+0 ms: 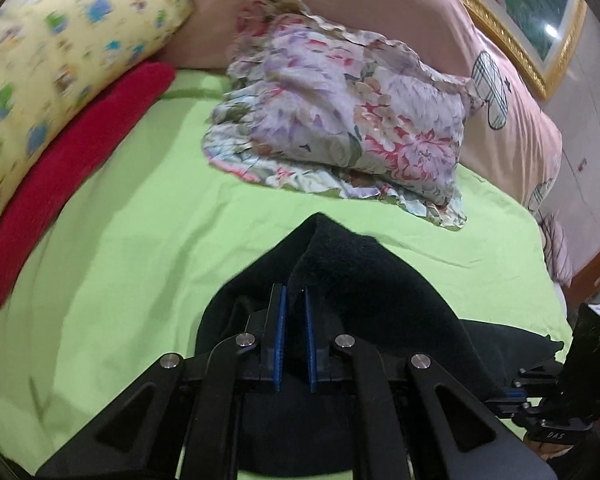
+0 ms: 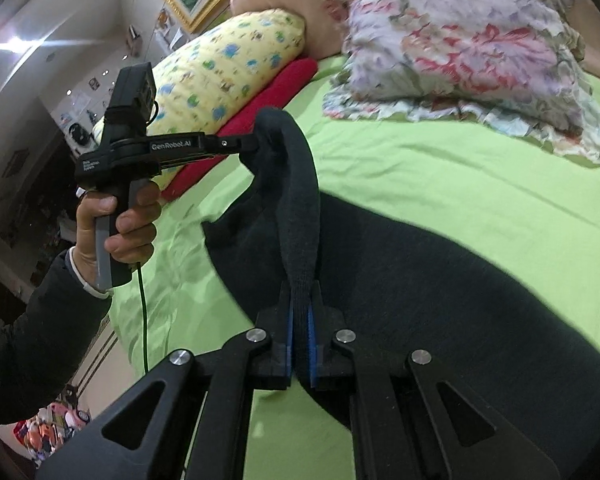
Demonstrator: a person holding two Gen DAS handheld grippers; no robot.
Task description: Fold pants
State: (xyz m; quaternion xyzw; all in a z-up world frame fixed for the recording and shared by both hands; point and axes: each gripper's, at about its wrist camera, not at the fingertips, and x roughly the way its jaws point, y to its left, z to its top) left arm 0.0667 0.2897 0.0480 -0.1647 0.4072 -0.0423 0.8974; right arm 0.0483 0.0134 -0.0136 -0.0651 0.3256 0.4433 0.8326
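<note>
Pants (image 2: pixel 400 264), black and of thick knit, are spread on the green bed sheet (image 2: pixel 440 168), near its front edge, with the ribbed waistband lifted clear. The left tongs (image 2: pixel 256 146) are pinched on one part of the band; the right tongs (image 2: pixel 300 320) are clamped on another. The fabric is judged soft, limp and moderately heavy; it sags between grips. The ribbed band is judged the firmest place to hold.

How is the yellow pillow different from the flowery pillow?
The long yellow pillow with blue patches has small scattered prints; the ruffled floral pillow has big pink and purple blooms and a frilly edge. The yellow one rests on a red folded cloth; the floral one lies straight on the green bedsheet. Both sit at the bed's far end.
</note>
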